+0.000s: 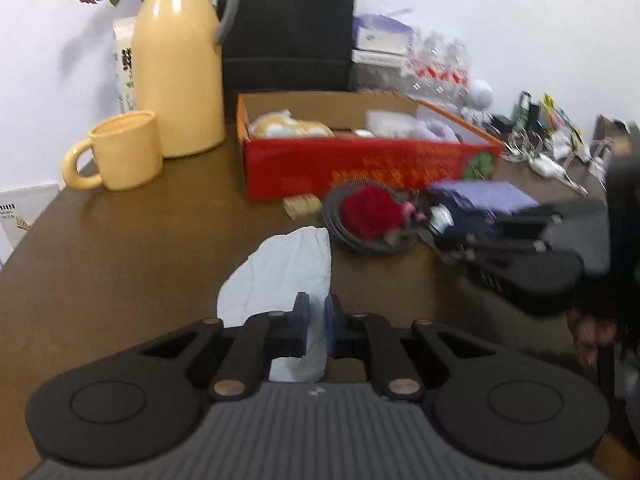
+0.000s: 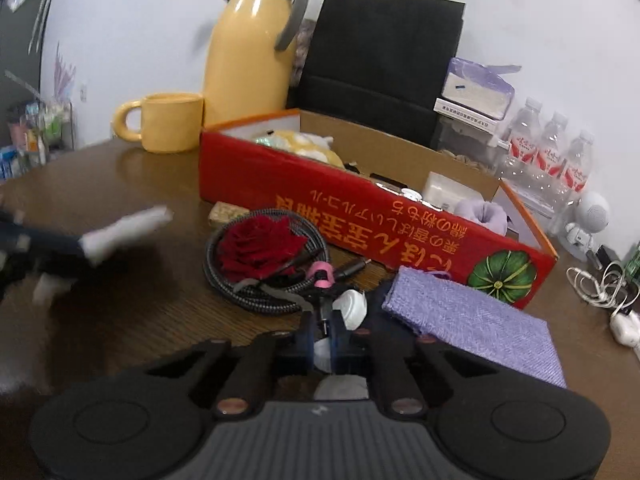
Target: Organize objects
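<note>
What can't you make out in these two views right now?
- Left wrist view: the right gripper is motion-blurred; what it pinches is unreadable.
- Right wrist view: the white object between the fingers is mostly hidden by them; its identity is unclear.
- Right wrist view: the left gripper and its white tissue are smeared.
- Both views: the red box wall hides its lower contents.

Right gripper [image 1: 444,240] motion-blurred; thermos [image 1: 178,56] top cut off by frame edge.
</note>
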